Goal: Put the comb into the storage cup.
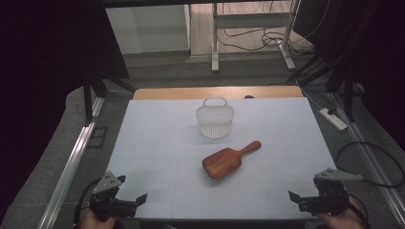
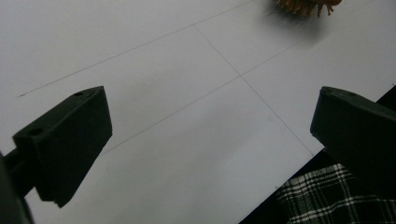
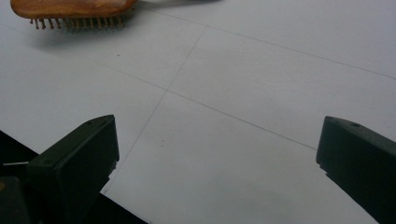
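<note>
A wooden paddle hairbrush (image 1: 230, 159) lies bristles down in the middle of the white table (image 1: 153, 143), its handle pointing to the far right. Behind it stands a white wire basket (image 1: 215, 119) with a handle. My left gripper (image 1: 136, 200) rests at the table's near left edge, open with nothing between its jaws. At the near right edge my right gripper (image 1: 297, 199) is also open and empty. The brush's bristles (image 2: 306, 5) show at the top of the left gripper view, and the brush (image 3: 70, 10) lies at the top left of the right gripper view.
A wooden strip (image 1: 217, 92) runs along the table's far edge. Metal rails (image 1: 71, 164) flank the table on both sides. A power strip (image 1: 333, 118) and cables lie on the floor to the right. Plaid cloth (image 2: 327, 196) shows below the table's near edge.
</note>
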`<state>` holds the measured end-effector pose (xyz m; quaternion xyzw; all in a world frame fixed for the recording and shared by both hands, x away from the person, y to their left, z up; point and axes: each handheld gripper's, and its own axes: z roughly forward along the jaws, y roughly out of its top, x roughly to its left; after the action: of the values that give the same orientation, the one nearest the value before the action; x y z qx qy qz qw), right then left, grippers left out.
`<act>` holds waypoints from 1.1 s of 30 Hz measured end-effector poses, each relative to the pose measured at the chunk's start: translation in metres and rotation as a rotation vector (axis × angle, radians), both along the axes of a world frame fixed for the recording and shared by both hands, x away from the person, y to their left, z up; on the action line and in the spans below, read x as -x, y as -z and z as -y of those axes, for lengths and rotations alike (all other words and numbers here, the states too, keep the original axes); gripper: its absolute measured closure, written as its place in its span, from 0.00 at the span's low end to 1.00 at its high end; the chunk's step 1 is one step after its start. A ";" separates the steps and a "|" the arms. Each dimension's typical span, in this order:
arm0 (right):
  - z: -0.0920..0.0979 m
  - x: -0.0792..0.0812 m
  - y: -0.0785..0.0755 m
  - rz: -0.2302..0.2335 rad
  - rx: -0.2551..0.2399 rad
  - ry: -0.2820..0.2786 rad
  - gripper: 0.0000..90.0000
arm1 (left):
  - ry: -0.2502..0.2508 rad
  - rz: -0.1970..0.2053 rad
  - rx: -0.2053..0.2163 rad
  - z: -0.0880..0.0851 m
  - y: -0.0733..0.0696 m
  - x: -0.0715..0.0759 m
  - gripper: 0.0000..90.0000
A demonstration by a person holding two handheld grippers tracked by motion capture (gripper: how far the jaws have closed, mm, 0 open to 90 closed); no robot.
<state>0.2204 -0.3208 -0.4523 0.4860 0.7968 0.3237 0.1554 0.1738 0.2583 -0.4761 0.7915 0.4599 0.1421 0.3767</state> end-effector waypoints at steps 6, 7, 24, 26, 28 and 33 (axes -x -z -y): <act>-0.002 0.000 0.000 -0.001 0.008 -0.007 0.00 | 0.003 -0.005 0.020 -0.002 0.000 0.000 0.00; -0.002 0.000 0.000 0.000 0.011 -0.008 0.00 | 0.005 -0.006 0.022 -0.002 0.000 0.000 0.00; -0.005 -0.001 0.000 0.002 0.015 -0.040 0.00 | 0.012 -0.010 0.016 -0.003 0.001 0.001 0.00; -0.005 -0.001 0.000 0.004 0.018 -0.047 0.00 | 0.012 -0.009 0.015 -0.003 0.001 0.002 0.00; -0.006 -0.001 0.000 0.007 0.017 -0.050 0.00 | 0.012 -0.009 0.015 -0.003 0.001 0.002 0.00; -0.006 0.000 -0.001 0.013 0.012 -0.069 0.00 | 0.011 -0.010 0.015 -0.003 0.001 0.002 0.00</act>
<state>0.2208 -0.3147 -0.4512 0.4552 0.8141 0.3270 0.1522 0.1723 0.2610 -0.4769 0.7917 0.4586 0.1326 0.3812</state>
